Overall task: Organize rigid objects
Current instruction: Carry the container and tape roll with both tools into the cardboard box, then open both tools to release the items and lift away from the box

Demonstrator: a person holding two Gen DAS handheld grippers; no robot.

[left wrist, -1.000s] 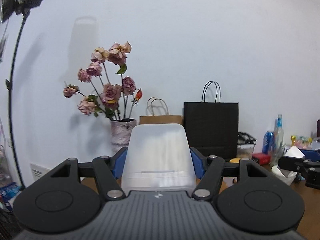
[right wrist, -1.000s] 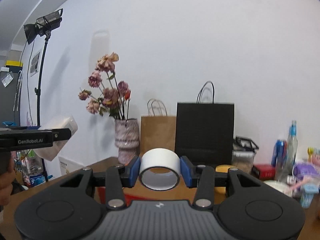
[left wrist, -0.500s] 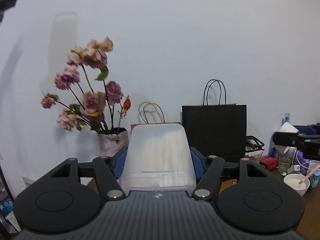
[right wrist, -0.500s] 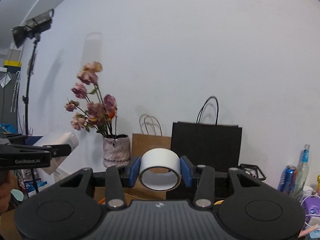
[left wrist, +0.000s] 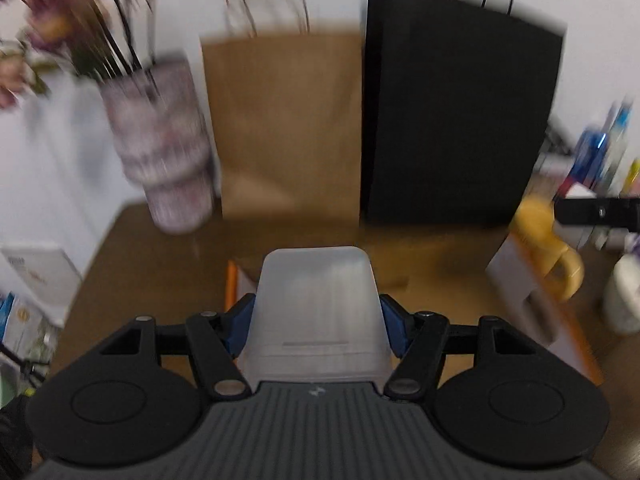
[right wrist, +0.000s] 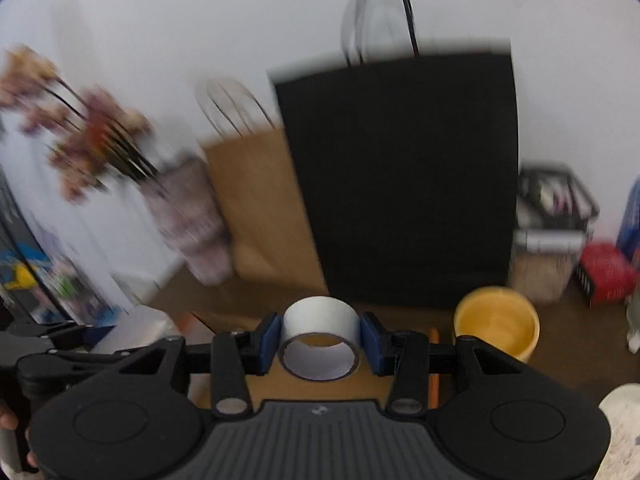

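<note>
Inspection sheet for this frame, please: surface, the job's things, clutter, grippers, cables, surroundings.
Surface: brown table, blurred.
Job's things: translucent box in the left gripper; tape roll in the right gripper; yellow cup standing on the table.
Clutter: vase of dried flowers, brown bag, black bag, red box, a container behind it.
Grippers: left gripper shut on the box; right gripper shut on the tape roll.
Cables: nothing seen.
Surroundings: white wall behind the table.

no legible text, labels too blurred to read; only a small pale logo mark on each gripper body
</note>
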